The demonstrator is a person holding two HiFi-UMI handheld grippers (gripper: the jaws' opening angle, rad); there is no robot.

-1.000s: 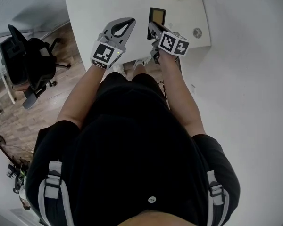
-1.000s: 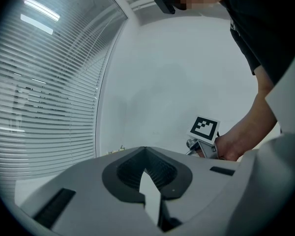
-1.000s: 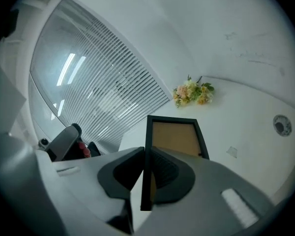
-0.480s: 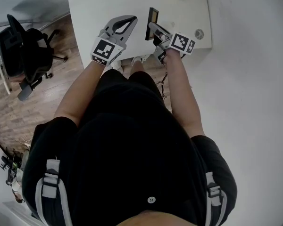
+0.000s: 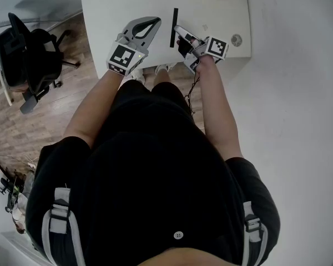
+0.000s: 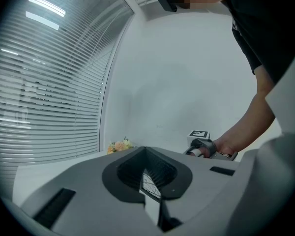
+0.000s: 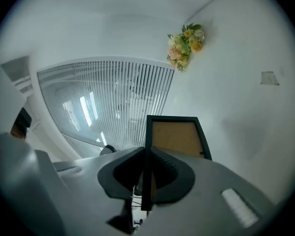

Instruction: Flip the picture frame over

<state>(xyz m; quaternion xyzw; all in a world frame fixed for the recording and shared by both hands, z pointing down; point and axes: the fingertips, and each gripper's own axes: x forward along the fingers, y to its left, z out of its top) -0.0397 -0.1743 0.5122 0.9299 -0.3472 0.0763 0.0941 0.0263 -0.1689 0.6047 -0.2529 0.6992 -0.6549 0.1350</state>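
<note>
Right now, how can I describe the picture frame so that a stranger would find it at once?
Look at the white table, then at its near edge, where the right claw grips the picture frame and holds it up on edge. It is the only dark flat rectangle: a black border around a brown board, unlike the flowers.

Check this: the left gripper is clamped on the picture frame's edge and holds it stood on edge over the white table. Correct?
Wrong gripper. The right gripper is clamped on the picture frame; the right gripper view shows the frame's edge pinched between its jaws. The rest holds: the frame stands on edge over the white table.
</note>
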